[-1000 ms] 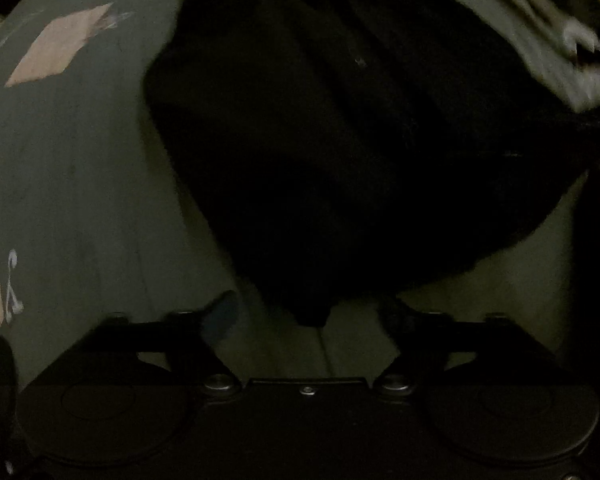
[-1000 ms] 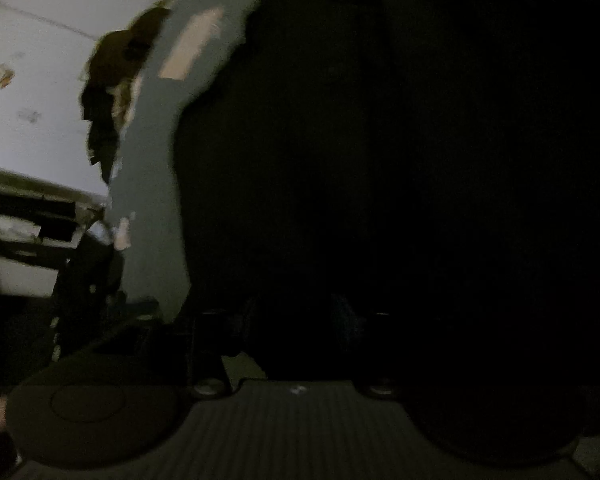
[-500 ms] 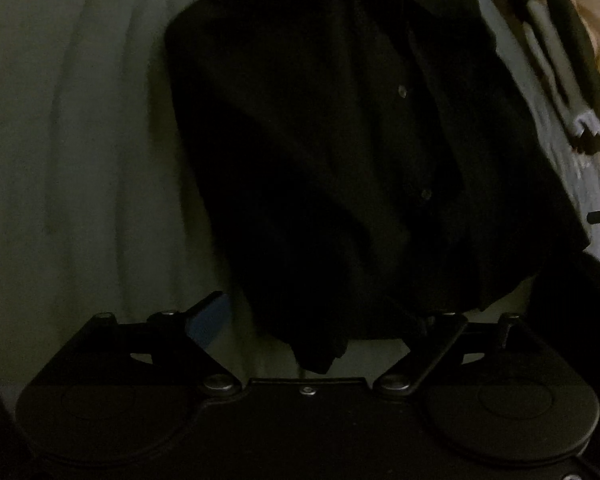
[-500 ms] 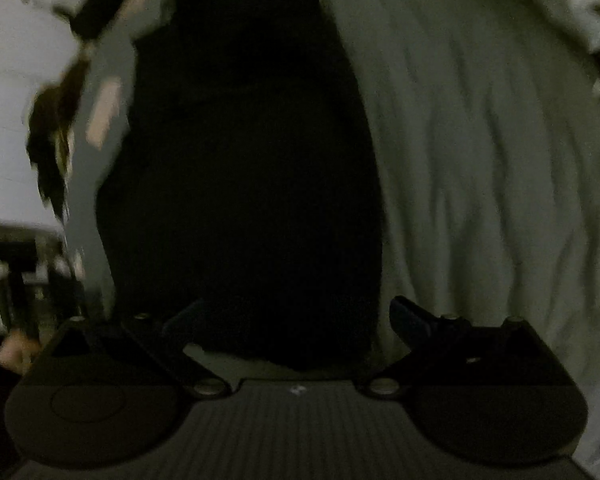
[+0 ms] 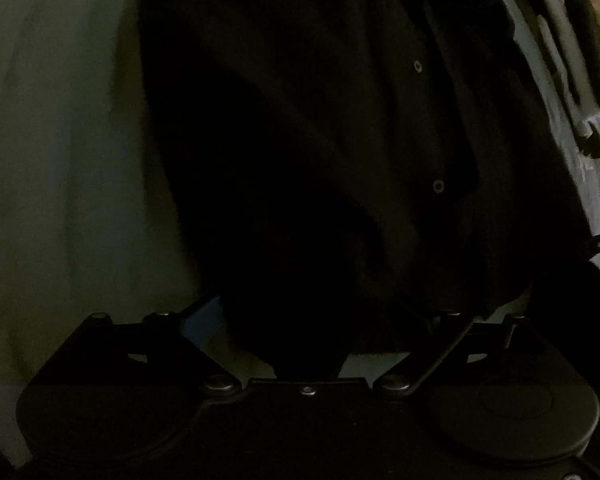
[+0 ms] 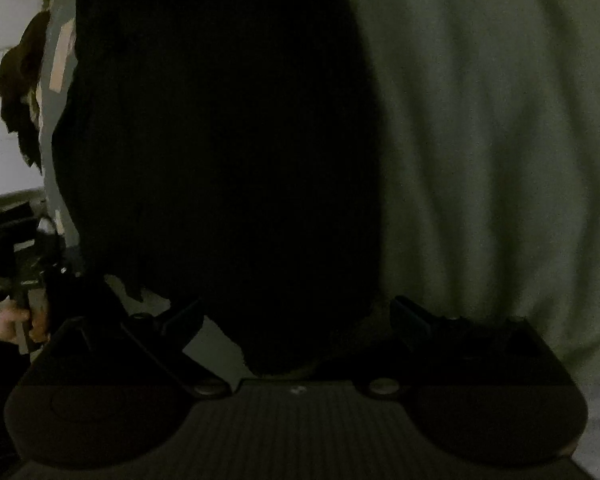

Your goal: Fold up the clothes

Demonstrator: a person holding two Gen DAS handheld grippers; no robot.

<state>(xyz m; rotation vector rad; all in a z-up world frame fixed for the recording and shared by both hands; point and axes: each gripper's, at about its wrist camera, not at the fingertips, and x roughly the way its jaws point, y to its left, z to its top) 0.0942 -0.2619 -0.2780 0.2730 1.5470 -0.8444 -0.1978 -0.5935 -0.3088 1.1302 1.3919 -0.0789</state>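
my left gripper and right gripper both stood wide, each straddling the near edge of the black shirt spread on the grey bedsheet, i'd say so it lay flat for folding.

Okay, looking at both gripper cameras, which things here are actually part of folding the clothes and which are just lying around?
Part of the job:
- black button shirt, spread on the bed
- left gripper, fingers apart at the shirt's near edge
- right gripper, fingers apart at the shirt's near edge
- grey-green bedsheet, the folding surface

Lying about:
- pile of other garments at the far right of the left view
- brown fabric by the white wall
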